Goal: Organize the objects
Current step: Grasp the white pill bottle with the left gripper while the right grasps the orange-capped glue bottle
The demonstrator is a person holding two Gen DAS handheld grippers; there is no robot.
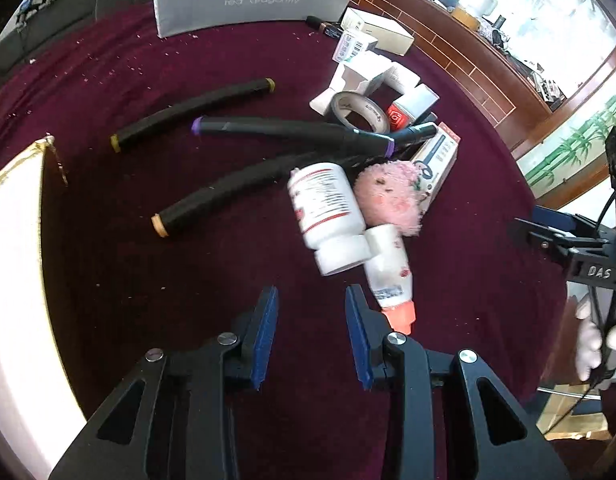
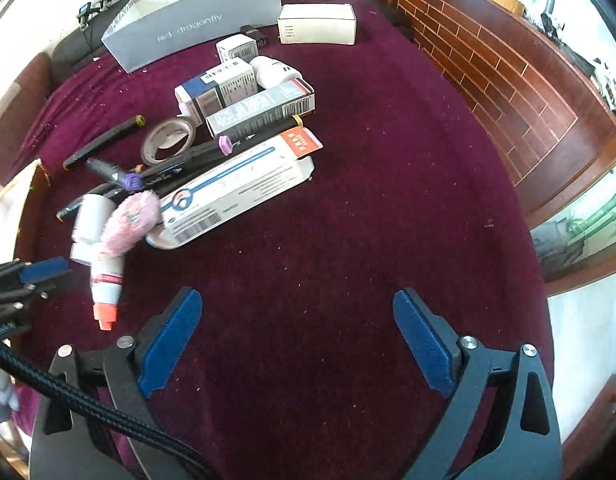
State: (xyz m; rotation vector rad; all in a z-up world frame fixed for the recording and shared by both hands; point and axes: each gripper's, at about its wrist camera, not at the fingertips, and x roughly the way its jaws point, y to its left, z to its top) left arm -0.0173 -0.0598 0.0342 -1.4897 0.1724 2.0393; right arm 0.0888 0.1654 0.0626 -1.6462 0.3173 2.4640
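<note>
On maroon cloth (image 1: 107,280): left gripper (image 1: 312,300) empty, near white bottle (image 1: 328,216) w/ glue tube (image 1: 390,276)

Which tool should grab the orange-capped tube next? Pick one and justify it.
Left. The left tool sits right beside the orange-capped tube, its jaws narrowed with nothing between them. The right tool is wide open over bare maroon cloth, farther from the tube.

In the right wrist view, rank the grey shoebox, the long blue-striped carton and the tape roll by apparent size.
1. grey shoebox, largest even though farthest.
2. long blue-striped carton.
3. tape roll, clearly smallest.
</note>
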